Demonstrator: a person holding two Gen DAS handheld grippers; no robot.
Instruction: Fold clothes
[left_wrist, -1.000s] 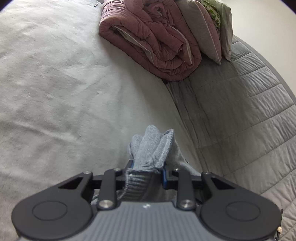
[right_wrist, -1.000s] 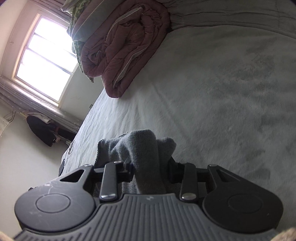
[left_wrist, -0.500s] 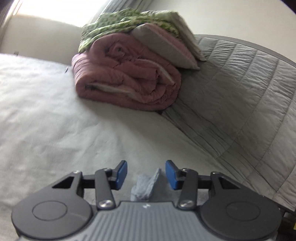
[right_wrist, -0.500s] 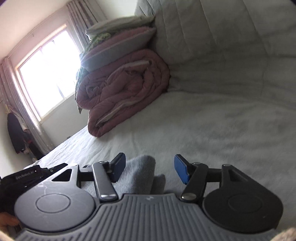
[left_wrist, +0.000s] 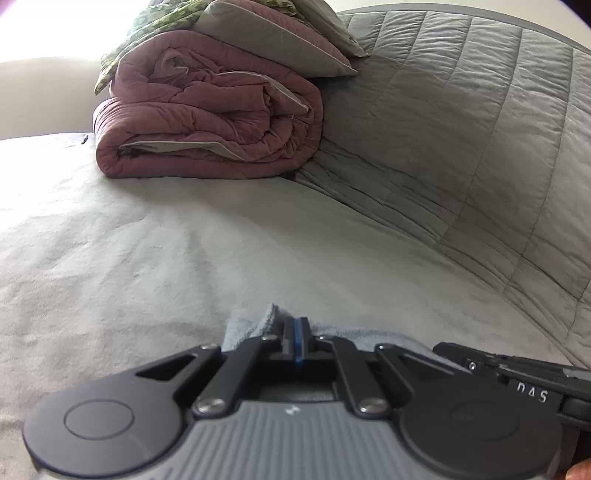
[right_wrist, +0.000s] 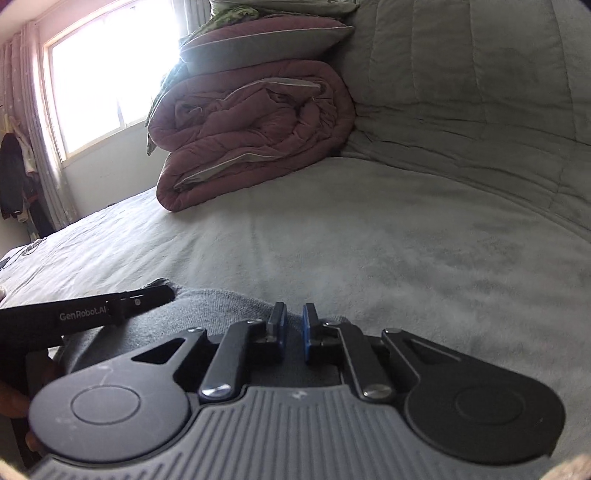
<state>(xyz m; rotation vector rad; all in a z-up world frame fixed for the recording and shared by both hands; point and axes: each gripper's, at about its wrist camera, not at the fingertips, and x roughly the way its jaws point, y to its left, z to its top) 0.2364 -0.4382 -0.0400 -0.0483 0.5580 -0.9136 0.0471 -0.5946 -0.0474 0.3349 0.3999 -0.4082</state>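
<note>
Covering the bed (right_wrist: 369, 240), pale sheet; window (right_wrist: 107, 77) behind quilt (right_wrist: 258, 125).

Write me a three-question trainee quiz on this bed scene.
1. True or false: the pads of the left gripper stand wide apart.
2. The rolled quilt is: A pink, B blue, C yellow.
3. Fill in: the grey garment lies on the ____.
Key: 1 false, the pads meet; 2 A; 3 bed.
</note>
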